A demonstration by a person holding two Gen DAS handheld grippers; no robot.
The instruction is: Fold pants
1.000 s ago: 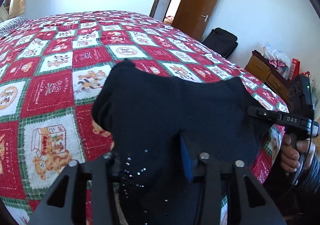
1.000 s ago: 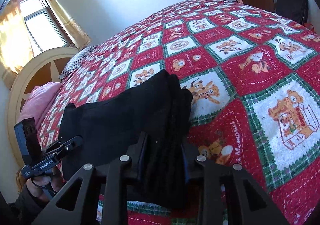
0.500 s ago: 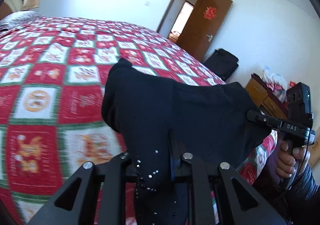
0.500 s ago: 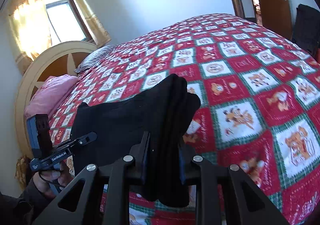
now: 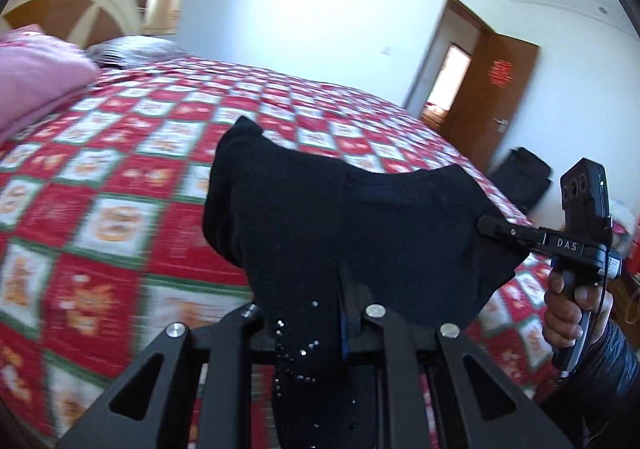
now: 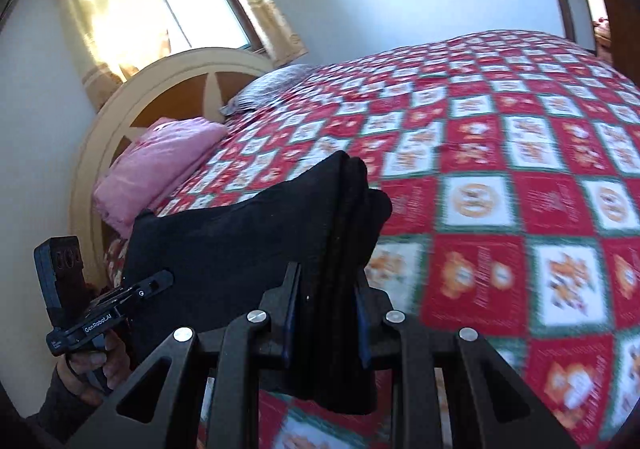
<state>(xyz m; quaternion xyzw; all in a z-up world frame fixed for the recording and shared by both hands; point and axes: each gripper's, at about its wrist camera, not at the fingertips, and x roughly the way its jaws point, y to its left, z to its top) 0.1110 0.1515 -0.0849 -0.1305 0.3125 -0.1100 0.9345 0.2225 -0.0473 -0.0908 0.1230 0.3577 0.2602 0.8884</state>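
The black pants (image 5: 320, 217) hang folded between my two grippers, lifted above the bed. My left gripper (image 5: 320, 313) is shut on one end, where small studs dot the cloth. My right gripper (image 6: 324, 289) is shut on the other end, a thick stack of layers (image 6: 348, 233). In the left wrist view the right gripper (image 5: 496, 229) shows at the right, clamped on the cloth. In the right wrist view the left gripper (image 6: 156, 283) shows at the lower left, also on the cloth.
The bed carries a red, white and green patchwork quilt (image 6: 500, 169). A pink pillow (image 6: 160, 165) and a grey pillow (image 6: 272, 87) lie by the cream headboard (image 6: 132, 97). A brown door (image 5: 500, 97) and a black bag (image 5: 524, 177) stand beyond the bed.
Both grippers have risen and swung with the pants held between them; the views now face more toward the headboard and the window. Both grips are unchanged.
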